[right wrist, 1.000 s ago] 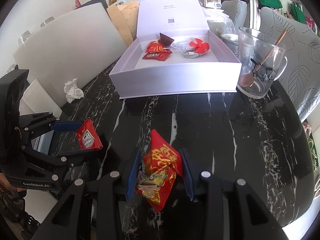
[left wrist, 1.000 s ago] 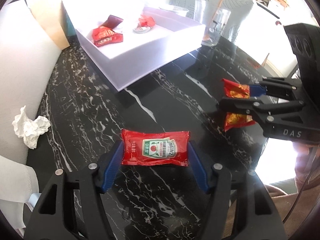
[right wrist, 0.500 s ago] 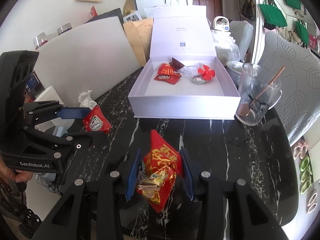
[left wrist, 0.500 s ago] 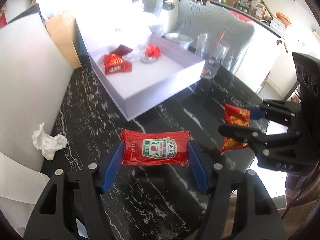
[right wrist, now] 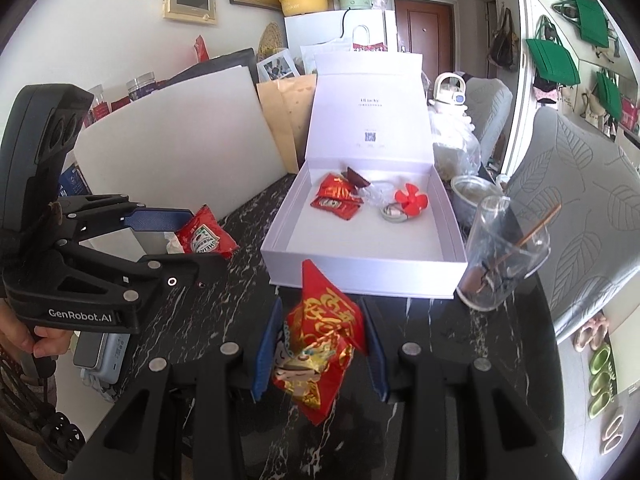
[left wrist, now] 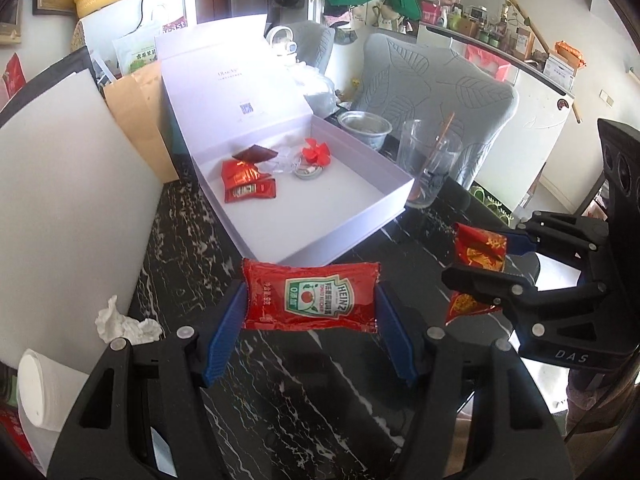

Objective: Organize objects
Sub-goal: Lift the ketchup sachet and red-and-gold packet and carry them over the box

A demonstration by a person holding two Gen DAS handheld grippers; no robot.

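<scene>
Above black table (left wrist: pixel 192 256), ketchup packet (left wrist: pixel 311 297) clamped, red snack packet (right wrist: pixel 320 344) clamped

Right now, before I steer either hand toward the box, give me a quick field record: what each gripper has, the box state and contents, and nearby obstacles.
left gripper: shut on ketchup packet, held clear of the table
right gripper: shut on red and gold packet, held clear of the table
white box: lid open, standing upright at the back
box contents: red packets, red fan, clear wrapper
obstacles: glass cup beside the box's right wall
crumpled tissue: on the table, outside the box
</scene>
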